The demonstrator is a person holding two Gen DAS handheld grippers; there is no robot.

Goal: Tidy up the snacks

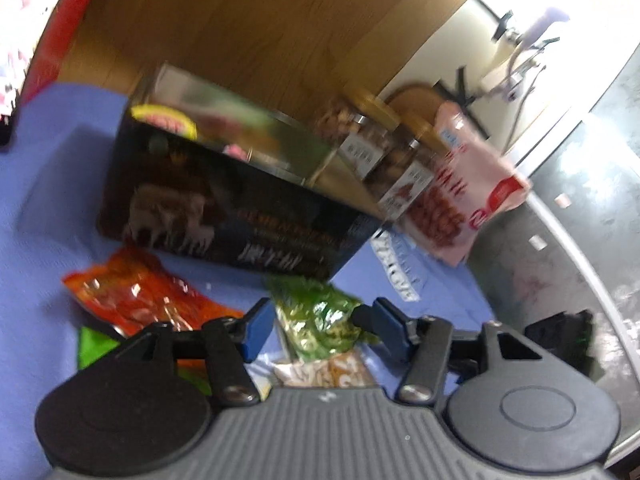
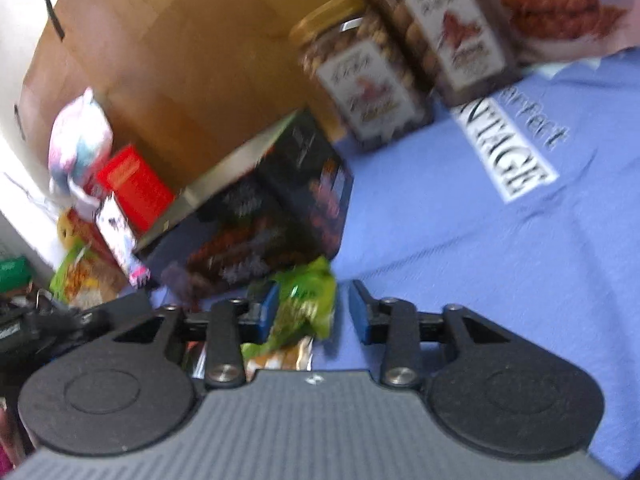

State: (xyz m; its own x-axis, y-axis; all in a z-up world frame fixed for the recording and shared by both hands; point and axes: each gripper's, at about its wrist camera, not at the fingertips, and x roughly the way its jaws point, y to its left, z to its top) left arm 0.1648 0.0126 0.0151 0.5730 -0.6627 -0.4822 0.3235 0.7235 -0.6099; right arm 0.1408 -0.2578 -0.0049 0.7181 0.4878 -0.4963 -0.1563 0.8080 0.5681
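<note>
A dark open box (image 1: 224,216) stands on the blue cloth (image 1: 48,184), with a few snack packs inside. A green snack pack (image 1: 320,316) lies in front of it, between the open fingers of my left gripper (image 1: 316,326). An orange-red pack (image 1: 136,296) lies to its left. In the right wrist view my right gripper (image 2: 314,314) is open around the same green pack (image 2: 308,300), beside the box (image 2: 264,220). A pale pack (image 2: 284,358) lies under it. Both views are blurred.
Two gold-lidded nut jars (image 2: 364,76) and a pink snack bag (image 1: 464,184) stand behind the box against a wooden panel (image 1: 256,20). Red boxes and other packs (image 2: 132,188) pile at the left. The cloth's right edge meets a dark floor (image 1: 568,216).
</note>
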